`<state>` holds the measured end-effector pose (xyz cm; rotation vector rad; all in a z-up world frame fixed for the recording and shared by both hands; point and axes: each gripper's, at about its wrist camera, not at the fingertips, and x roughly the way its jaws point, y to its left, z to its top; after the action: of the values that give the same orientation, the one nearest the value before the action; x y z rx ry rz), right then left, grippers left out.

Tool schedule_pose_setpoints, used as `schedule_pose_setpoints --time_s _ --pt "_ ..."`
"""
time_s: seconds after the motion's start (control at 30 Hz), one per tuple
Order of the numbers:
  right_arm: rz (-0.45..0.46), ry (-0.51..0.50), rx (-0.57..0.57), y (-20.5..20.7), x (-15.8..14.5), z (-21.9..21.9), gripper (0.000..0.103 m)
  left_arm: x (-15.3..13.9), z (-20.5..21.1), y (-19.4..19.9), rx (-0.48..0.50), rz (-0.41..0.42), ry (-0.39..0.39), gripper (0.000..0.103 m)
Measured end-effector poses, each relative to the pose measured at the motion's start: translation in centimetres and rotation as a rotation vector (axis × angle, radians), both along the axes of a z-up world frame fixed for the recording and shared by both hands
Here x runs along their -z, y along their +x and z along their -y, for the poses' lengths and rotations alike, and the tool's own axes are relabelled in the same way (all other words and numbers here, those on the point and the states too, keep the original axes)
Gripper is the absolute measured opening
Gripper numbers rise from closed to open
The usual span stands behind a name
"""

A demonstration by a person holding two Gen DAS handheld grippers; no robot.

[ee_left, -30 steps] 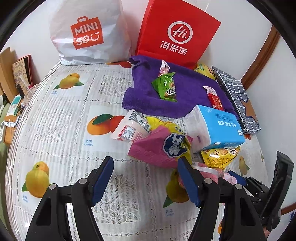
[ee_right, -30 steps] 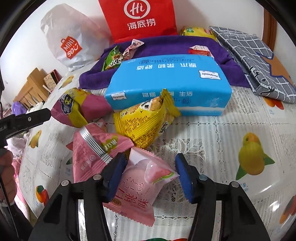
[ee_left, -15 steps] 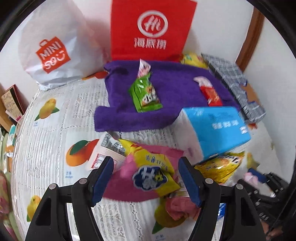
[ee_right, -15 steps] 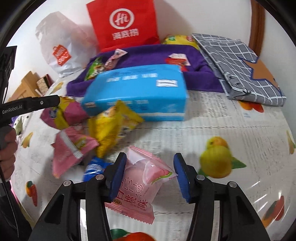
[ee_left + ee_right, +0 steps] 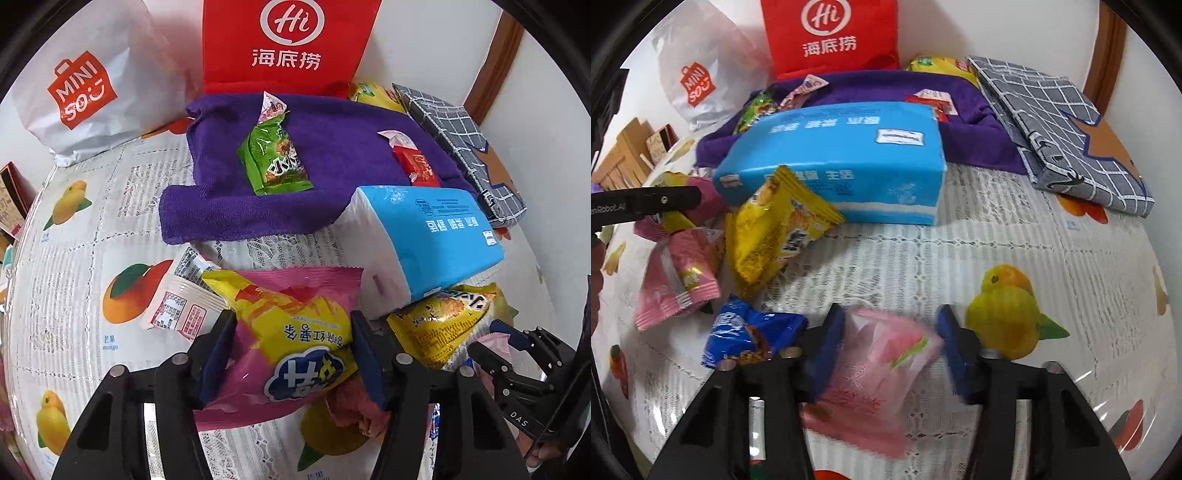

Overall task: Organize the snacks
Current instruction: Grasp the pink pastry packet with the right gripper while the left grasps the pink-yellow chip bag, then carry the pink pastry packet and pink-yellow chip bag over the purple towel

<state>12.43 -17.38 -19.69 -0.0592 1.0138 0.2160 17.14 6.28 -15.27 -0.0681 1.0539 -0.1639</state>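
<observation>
White lace-patterned tablecloth printed with fruit (image 5: 66, 266) covers the whole surface, and your snacks sit heaped near its middle, in front of a purple towel (image 5: 332, 173) laid at the far side. Two packets already lie on that towel — a green crinkly snack bag (image 5: 275, 162) and a small red-and-white wrapped bar (image 5: 413, 162) — so I judge it to be the sorting spot.

You are at the pick-up step with both hands. Your left gripper (image 5: 291, 354) has just been closing and now brackets the pink-and-yellow foil snack bag (image 5: 295, 343), pads against its sides; it looks gripped, the bag bulging between them. Your right gripper (image 5: 890, 350) has likewise been narrowing around the pale pink peach-print candy pouch (image 5: 882, 362); the left pad touches it, but blur hides whether the right pad has bitten.

Just beyond lie a blue plastic-wrapped tissue pack (image 5: 834, 162), a yellow biscuit packet (image 5: 772, 229), a darker pink wafer packet (image 5: 679, 273) and a blue foil cookie packet (image 5: 746, 332).

Next, I'd say: finish squeezing, lift both clear of the heap without dragging neighbours, then carry them far over the tissue pack to the towel
</observation>
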Motion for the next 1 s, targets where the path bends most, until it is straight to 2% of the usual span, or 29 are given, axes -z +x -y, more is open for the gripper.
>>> schedule_pose_setpoints --time_s 0.43,0.8,0.87,0.9,1.0 --pt "0.086 0.032 -0.001 -1.3 -3.3 -0.4 0.048 -2.1 -2.1 -1.9 -0.038 0.040 -0.071 0.058" --pt "0.124 0.064 0.025 -1.7 -5.3 0.1 0.045 -4.2 -2.6 -3.3 -0.048 0.079 -0.096 0.058" --pt "0.113 0.065 0.022 -1.6 -5.4 0.1 0.028 -4.5 -2.5 -3.3 -0.050 0.084 -0.095 0.058" --pt "0.099 0.068 0.019 -1.5 -5.2 0.1 0.015 -4.6 -2.6 -3.4 -0.049 0.086 -0.097 0.058" --pt "0.074 0.071 0.020 -1.2 -4.6 0.1 0.014 -4.7 -2.5 -3.5 -0.048 0.087 -0.099 0.058"
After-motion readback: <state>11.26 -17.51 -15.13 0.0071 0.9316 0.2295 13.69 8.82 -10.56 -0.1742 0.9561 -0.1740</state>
